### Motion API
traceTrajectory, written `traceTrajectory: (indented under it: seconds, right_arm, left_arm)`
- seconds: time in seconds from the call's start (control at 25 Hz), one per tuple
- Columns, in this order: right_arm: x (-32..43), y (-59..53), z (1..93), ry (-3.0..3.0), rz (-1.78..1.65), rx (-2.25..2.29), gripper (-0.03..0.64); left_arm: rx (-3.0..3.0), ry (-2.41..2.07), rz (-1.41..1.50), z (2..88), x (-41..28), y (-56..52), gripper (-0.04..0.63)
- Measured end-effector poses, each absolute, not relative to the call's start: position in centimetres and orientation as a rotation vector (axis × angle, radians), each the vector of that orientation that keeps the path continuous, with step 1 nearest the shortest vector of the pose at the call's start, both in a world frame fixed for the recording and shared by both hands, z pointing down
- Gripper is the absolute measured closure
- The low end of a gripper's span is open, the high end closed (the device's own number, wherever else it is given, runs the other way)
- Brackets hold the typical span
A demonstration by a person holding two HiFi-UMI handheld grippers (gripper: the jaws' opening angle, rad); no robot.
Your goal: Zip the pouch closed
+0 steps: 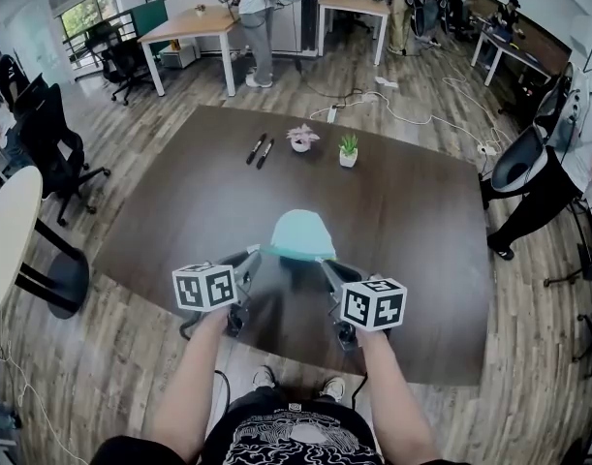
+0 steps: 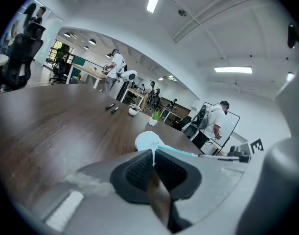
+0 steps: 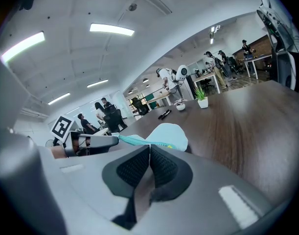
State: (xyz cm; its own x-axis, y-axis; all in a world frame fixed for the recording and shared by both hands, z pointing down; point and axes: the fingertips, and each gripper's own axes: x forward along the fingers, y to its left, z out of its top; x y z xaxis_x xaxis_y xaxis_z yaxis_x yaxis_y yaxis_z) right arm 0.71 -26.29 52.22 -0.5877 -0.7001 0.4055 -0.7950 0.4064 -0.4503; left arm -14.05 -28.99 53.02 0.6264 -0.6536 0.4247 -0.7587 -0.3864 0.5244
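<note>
A pale mint pouch (image 1: 300, 232) lies on the dark wooden table (image 1: 170, 211), its near edge, a teal zip strip (image 3: 139, 141), stretched between my two grippers. My left gripper (image 1: 258, 252) is shut on the strip's left end; in the left gripper view a thin sliver of the pouch (image 2: 147, 141) sits pinched between the pads at the gripper's tip (image 2: 153, 153). My right gripper (image 1: 325, 261) is shut at the strip's right end, its closed pads (image 3: 161, 168) right against the pouch (image 3: 169, 133). Whether a zip pull is gripped stays hidden.
Two black markers (image 1: 260, 150) and two small potted plants (image 1: 301, 138) (image 1: 348, 150) stand at the table's far side. An office chair (image 1: 53, 134) and a round pale table (image 1: 5, 240) are at the left. A person (image 1: 557, 172) stands beside the table's right end.
</note>
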Motion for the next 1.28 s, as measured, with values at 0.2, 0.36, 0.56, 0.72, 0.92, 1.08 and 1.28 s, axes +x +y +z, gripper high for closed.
traceTrajectory:
  seconds: [0.2,0.36,0.56,0.72,0.92,1.08,1.28]
  right_arm:
    - [0.7,-26.2,52.2,-2.501,0.93,1.344,0.607]
    - [0.9,-26.3,52.2,-2.495,0.936,1.359,0.607]
    - [1.7,-26.5,52.5,-2.479,0.942,1.381,0.607]
    - [2.1,-26.5,52.8,-2.469,0.943,1.398,0.607]
    - [2.7,-26.7,52.8,-2.454,0.956,1.425,0.607]
    - [2.7,-26.9,52.9,-2.437,0.961,1.432,0.607]
    - [2.8,-27.1,54.3,-2.368,0.943,1.432,0.607]
  left_arm:
    - [2.14,-1.101,0.192,53.1,-14.1,-28.8,0.574]
    - [2.127,-1.12,0.192,53.3,-14.4,-28.9,0.574]
    - [2.113,-1.123,0.178,53.4,-14.5,-29.1,0.574]
    - [2.099,-1.139,0.177,53.9,-14.9,-29.0,0.574]
    - [2.092,-1.136,0.191,54.1,-14.9,-28.8,0.574]
    - [2.092,-1.134,0.206,54.4,-14.7,-29.2,0.574]
    - [2.103,-1.13,0.256,55.3,-14.1,-29.6,0.574]
